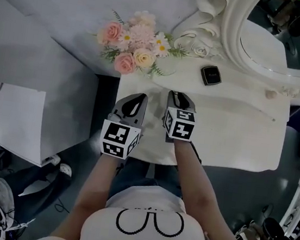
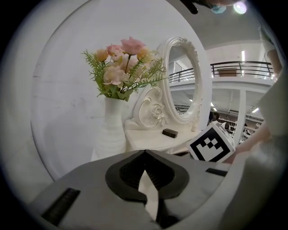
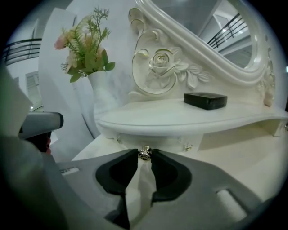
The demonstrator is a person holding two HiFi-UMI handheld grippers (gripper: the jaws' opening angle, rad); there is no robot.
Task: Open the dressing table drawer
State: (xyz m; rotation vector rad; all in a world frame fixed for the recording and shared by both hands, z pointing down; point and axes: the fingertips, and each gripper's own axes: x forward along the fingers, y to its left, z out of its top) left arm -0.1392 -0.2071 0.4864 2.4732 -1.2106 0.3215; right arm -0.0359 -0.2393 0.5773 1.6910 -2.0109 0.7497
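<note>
Grey left tongs [image 1: 140, 96] and right tongs [image 1: 177, 95] bear black-and-white marker cubes [image 1: 119, 138]; the T-shirt [image 1: 146, 229] is white.

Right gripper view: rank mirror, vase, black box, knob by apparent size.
1. mirror
2. vase
3. black box
4. knob, smallest even though it is nearest the camera

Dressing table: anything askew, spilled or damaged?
Nothing stands out: vase upright with its flowers, black case flat on the shelf, mirror frame intact, no spills; the right tongs grip the drawer knob.
</note>
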